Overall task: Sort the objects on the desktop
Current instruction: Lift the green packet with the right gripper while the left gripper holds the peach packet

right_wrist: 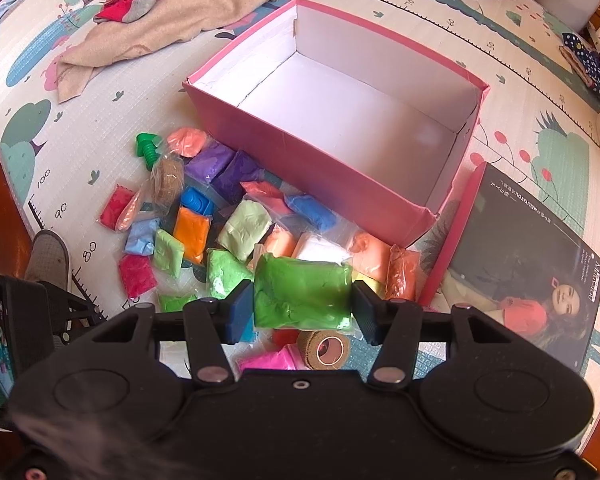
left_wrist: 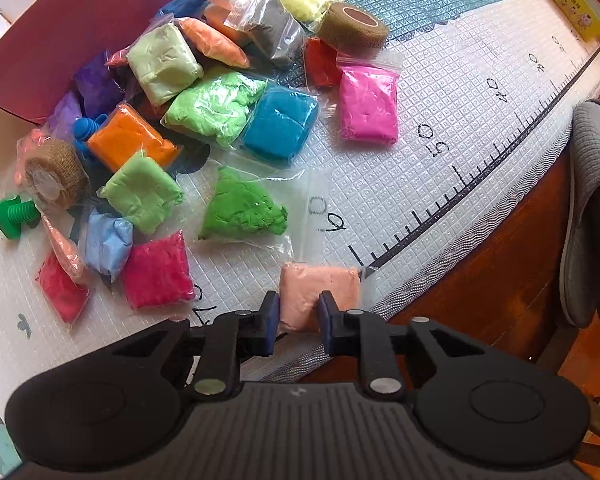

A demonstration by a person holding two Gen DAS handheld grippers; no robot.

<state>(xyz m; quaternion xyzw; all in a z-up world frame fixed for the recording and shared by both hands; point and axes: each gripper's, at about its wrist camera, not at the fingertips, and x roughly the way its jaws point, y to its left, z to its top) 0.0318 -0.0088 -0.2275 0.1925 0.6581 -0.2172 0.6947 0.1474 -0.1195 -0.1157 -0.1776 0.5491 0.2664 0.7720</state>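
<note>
Holding clay packs in both hand-held grippers: left (left_wrist: 299,309) pinching peach pack (left_wrist: 320,293), right (right_wrist: 298,309) gripping green pack (right_wrist: 302,295); pink box (right_wrist: 300,142) mid-frame empty, pile unsorted.

Sunlit cartoon play mat (right_wrist: 500,92) over wooden floor (left_wrist: 500,280).

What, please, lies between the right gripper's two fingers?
In the right wrist view, a bright green clay packet in clear plastic sits between the right gripper's fingers, above the pile.

grey slipper (left_wrist: 588,216), beige cloth (right_wrist: 172,12) — poster (right_wrist: 520,264)
</note>
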